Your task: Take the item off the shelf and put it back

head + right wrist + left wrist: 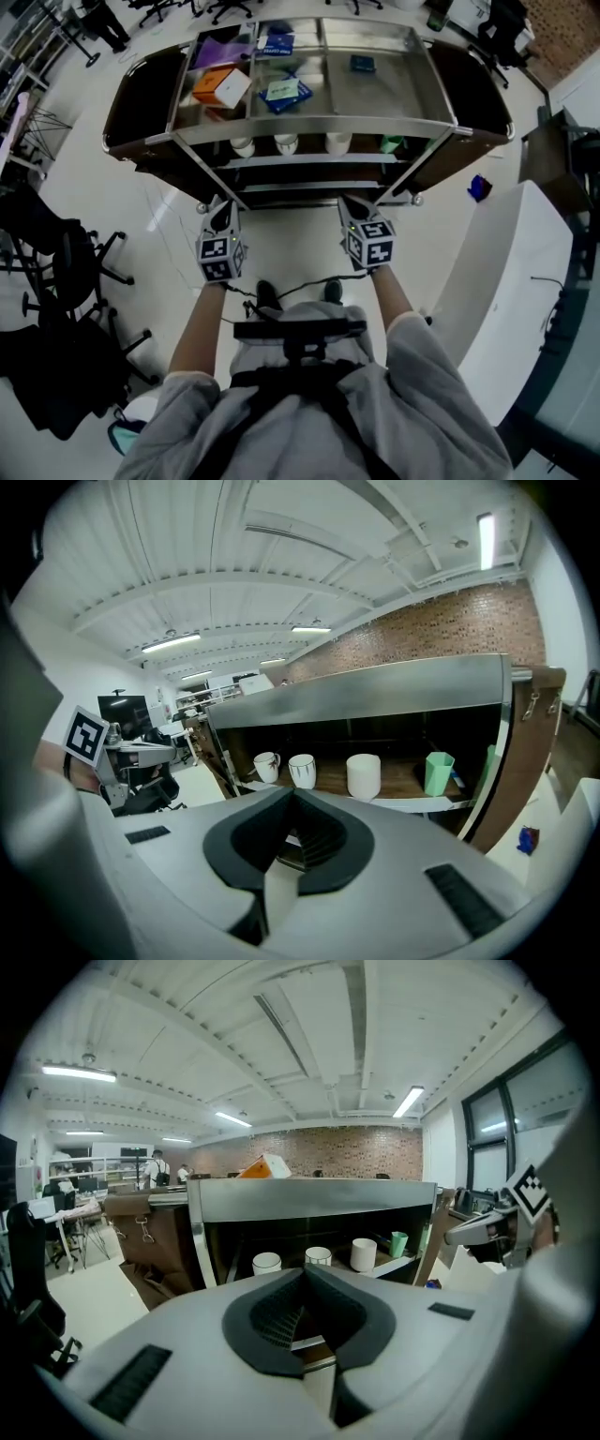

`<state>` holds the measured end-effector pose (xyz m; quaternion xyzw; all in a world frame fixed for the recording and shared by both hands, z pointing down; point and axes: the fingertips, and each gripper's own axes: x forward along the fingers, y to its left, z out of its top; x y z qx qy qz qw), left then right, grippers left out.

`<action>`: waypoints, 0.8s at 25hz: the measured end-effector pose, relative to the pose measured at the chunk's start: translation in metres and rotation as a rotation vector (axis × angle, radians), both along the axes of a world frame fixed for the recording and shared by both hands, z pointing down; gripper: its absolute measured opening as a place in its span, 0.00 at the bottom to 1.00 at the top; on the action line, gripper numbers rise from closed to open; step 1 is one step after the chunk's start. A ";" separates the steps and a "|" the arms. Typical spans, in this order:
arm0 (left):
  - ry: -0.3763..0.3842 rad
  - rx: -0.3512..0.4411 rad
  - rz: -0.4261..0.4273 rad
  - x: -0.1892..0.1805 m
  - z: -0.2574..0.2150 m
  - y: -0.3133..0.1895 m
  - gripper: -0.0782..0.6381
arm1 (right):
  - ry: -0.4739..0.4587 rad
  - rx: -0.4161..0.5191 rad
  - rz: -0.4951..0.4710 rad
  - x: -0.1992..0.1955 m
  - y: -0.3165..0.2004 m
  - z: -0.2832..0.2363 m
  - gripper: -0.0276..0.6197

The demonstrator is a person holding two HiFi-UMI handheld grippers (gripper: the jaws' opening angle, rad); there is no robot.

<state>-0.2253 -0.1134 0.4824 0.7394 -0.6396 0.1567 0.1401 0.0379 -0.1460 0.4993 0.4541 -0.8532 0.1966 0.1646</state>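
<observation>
A metal shelf cart stands in front of me. On its middle shelf sit three white cups and a green cup. The left gripper view shows the same white cups and green cup, and so does the right gripper view: white cups, green cup. My left gripper is held short of the cart's front left, its jaws shut with nothing between them. My right gripper hangs level with it at the front right, also shut and empty. Neither touches the shelf.
The cart's top tray holds an orange and white box, blue boxes and a purple packet. Black office chairs crowd the left. A white table runs along the right, with a small blue object on the floor.
</observation>
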 end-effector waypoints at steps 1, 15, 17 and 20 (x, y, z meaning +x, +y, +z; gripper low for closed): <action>0.002 -0.001 0.004 0.000 -0.001 0.005 0.12 | -0.004 0.000 0.008 0.004 0.002 -0.001 0.06; 0.045 -0.004 -0.009 -0.005 -0.002 0.027 0.12 | 0.016 0.041 0.023 0.017 0.011 -0.014 0.05; 0.050 -0.005 -0.011 -0.004 -0.002 0.027 0.12 | 0.016 0.040 0.024 0.017 0.010 -0.014 0.05; 0.054 -0.008 -0.012 -0.003 0.000 0.027 0.12 | 0.017 0.040 0.021 0.016 0.009 -0.013 0.05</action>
